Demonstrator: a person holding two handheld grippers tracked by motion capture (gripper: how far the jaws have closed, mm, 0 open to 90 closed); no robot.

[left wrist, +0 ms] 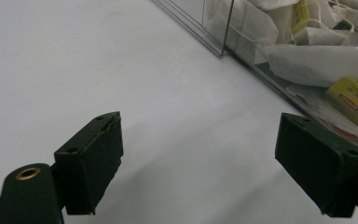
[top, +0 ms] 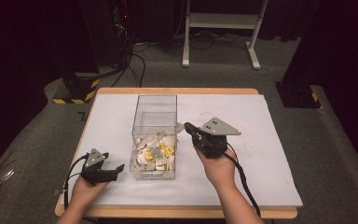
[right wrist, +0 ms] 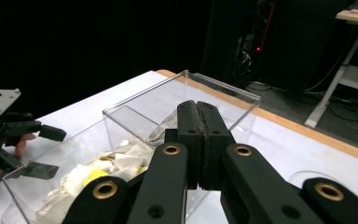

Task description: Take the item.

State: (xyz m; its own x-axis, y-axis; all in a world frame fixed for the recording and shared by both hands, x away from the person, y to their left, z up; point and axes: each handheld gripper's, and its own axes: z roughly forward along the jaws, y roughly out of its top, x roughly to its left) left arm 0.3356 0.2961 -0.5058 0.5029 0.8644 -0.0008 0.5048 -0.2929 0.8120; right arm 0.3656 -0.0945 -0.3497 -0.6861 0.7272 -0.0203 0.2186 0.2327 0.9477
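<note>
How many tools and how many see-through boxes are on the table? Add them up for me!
Tools: 2 (left tool, right tool)
Clear plastic box holding tea bags: 1
Total: 3

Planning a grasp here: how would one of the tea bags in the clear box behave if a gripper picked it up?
A tea bag is probably floppy and light: the paper looks thin and crumpled. Strings cross the pile, so neighbours may lift too. The clear box looks thin-walled, so a push might slide it.
</note>
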